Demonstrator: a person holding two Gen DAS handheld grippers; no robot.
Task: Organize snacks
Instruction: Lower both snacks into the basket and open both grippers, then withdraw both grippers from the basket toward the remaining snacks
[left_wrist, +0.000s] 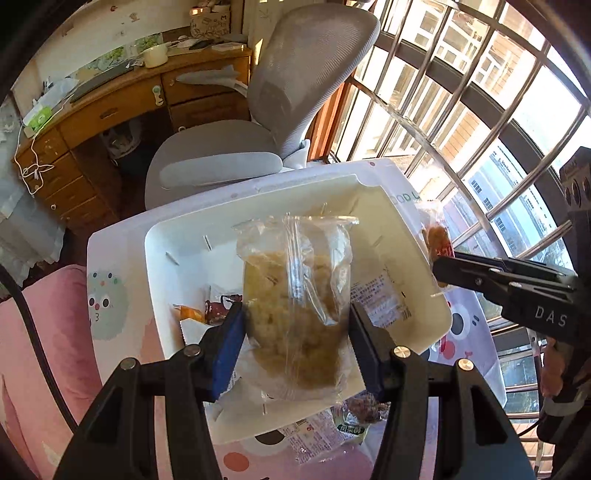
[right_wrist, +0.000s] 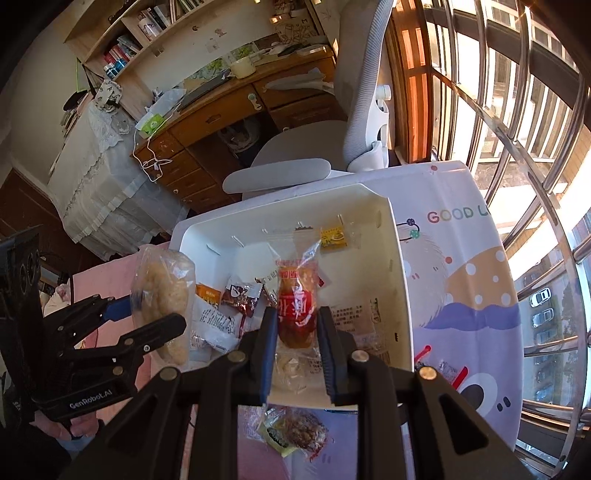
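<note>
My left gripper is shut on a clear bag of pale bread and holds it above the white storage bin. The same bag shows in the right wrist view, left of the bin. My right gripper is shut on a red snack packet over the bin; in the left wrist view it holds that packet at the bin's right rim. Several small snack packets lie inside the bin.
The bin stands on a white cartoon-print table. A dark snack packet lies on the table in front of the bin. A grey office chair and a wooden desk stand behind. A barred window is to the right.
</note>
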